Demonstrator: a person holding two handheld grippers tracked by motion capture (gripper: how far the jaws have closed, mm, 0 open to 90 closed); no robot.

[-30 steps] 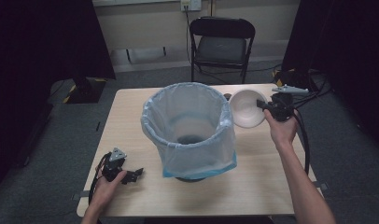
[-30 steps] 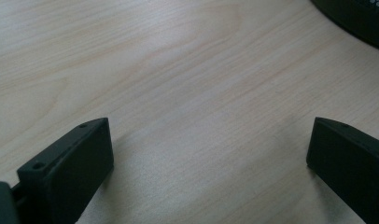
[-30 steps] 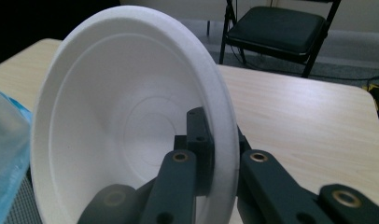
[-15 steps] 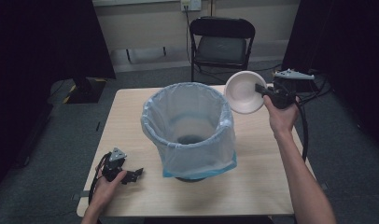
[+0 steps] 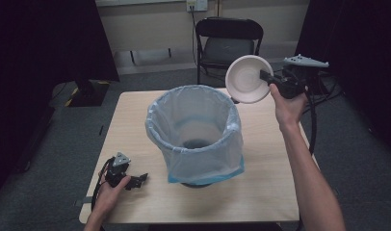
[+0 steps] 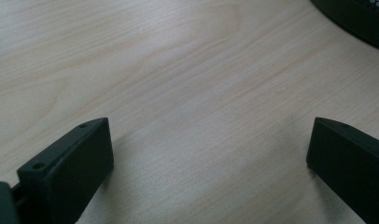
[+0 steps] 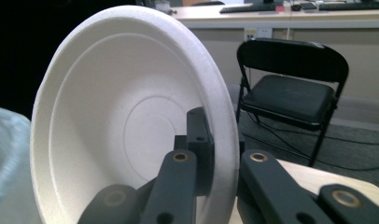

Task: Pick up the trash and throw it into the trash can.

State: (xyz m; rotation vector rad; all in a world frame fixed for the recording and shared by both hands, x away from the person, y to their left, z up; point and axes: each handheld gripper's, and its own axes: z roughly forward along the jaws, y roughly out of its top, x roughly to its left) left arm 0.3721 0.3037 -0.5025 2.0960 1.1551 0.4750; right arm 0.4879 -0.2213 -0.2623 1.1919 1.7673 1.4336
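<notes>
Since a second ago right gripper (image 5: 267, 82) has lifted white bowl (image 5: 248, 79), clamped by rim, to 1 o'clock above lined bin (image 5: 196, 137); left gripper (image 5: 136, 180) rests open at 7 o'clock; best centre bowl over opening before releasing

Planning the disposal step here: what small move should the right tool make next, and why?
Probably carry the bowl left over the lined bin: the right tool grips its rim, holding it tilted just beyond the bin's far right edge, not yet above the opening.

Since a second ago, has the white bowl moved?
Yes. The white bowl has risen and tipped on edge, now beyond the bin rim, nearer the chair.
</notes>
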